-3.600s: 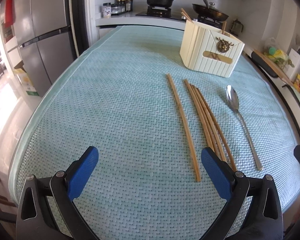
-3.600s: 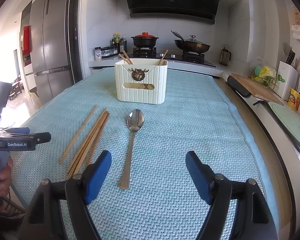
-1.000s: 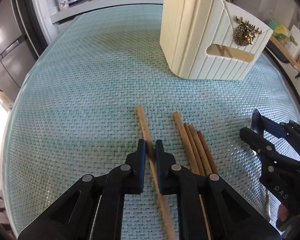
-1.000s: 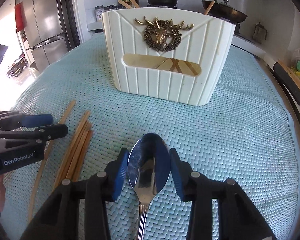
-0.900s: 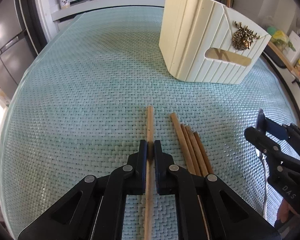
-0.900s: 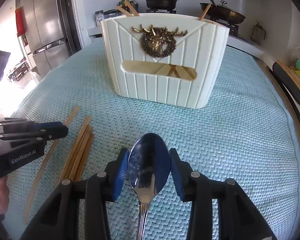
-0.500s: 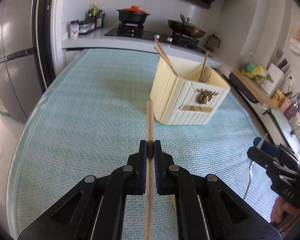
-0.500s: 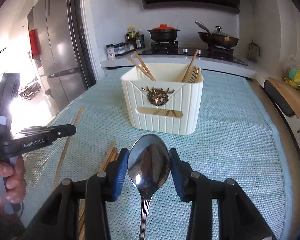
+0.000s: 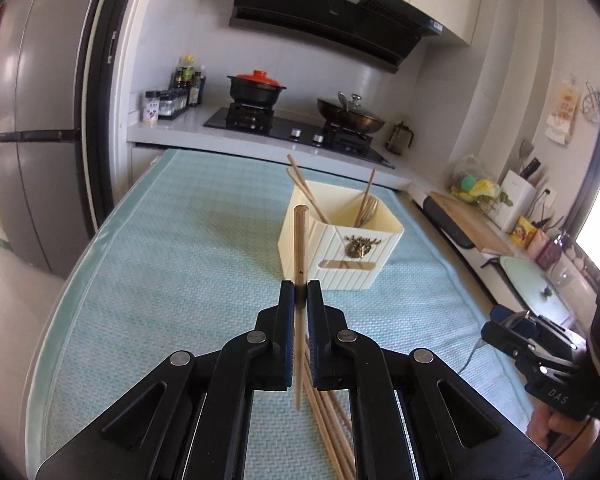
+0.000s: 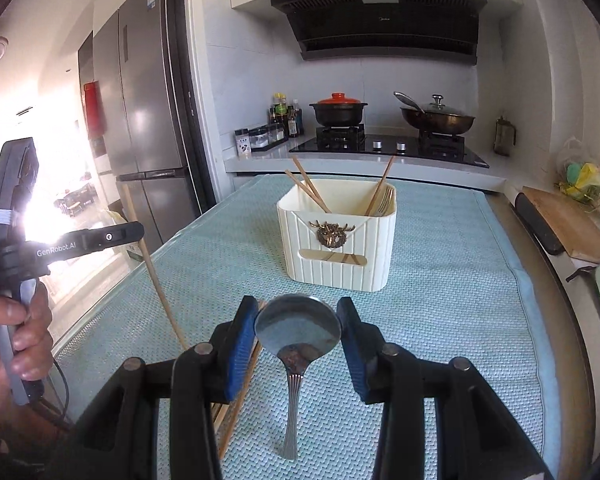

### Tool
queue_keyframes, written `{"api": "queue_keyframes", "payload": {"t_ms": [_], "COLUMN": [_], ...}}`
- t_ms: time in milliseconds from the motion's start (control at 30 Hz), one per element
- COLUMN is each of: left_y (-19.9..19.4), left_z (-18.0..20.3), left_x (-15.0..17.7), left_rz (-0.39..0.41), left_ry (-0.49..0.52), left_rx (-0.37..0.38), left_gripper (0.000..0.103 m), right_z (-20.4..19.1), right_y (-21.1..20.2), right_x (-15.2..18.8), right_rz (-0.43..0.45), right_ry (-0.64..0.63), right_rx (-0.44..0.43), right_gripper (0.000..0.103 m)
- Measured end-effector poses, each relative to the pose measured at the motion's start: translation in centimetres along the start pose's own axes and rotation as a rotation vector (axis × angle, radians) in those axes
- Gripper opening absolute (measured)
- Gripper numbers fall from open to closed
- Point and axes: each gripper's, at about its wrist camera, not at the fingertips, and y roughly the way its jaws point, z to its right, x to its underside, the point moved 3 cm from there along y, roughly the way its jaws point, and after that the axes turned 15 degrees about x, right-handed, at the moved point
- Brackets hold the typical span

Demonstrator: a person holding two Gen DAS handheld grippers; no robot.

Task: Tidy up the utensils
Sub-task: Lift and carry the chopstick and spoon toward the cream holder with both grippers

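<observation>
Utensils are half sorted at this point. Biggest thing in view is the teal woven mat (image 10: 440, 288) covering the whole counter, with the cream utensil holder (image 10: 338, 244) sitting upright near the middle of it, deer emblem facing the cameras. It's already got a few chopsticks leaning inside plus what looks like a fork on the right side. Loose chopsticks (image 9: 332, 420) lie bundled on the mat, nearer the cameras than the holder.

Left gripper (image 9: 301, 292) is clamped tight on a single chopstick (image 9: 300, 248), lifted clear of the mat, tip pointing up and away from the camera toward the holder. In the right wrist view that stick slants down out of the gripper on the left.

Right gripper (image 10: 298, 328) is pinching the spoon (image 10: 298, 330) by its bowl, blue pads pressed on both sides, handle hanging down toward the mat. Can't tell if the handle end is touching the mat.
</observation>
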Motion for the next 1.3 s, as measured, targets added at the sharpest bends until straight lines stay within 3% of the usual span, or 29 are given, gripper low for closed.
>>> {"api": "queue_keyframes", "payload": {"t_ms": [733, 1300], "left_y": [-0.8, -0.2], "left_z": [1.5, 2.4], "left_x": [-1.7, -6.1], "left_rz": [0.027, 0.044], "left_ry": [0.021, 0.065], "left_rx": [0.033, 0.077], "left_gripper": [0.004, 0.004], "right_z": [1.0, 2.7], "right_y": [-2.7, -2.3], "right_x": [-3.5, -7.8], "right_rz": [0.071, 0.101], "right_ry": [0.028, 0.04], "right_rx": [-0.02, -0.022], "right_gripper": [0.041, 0.041]}}
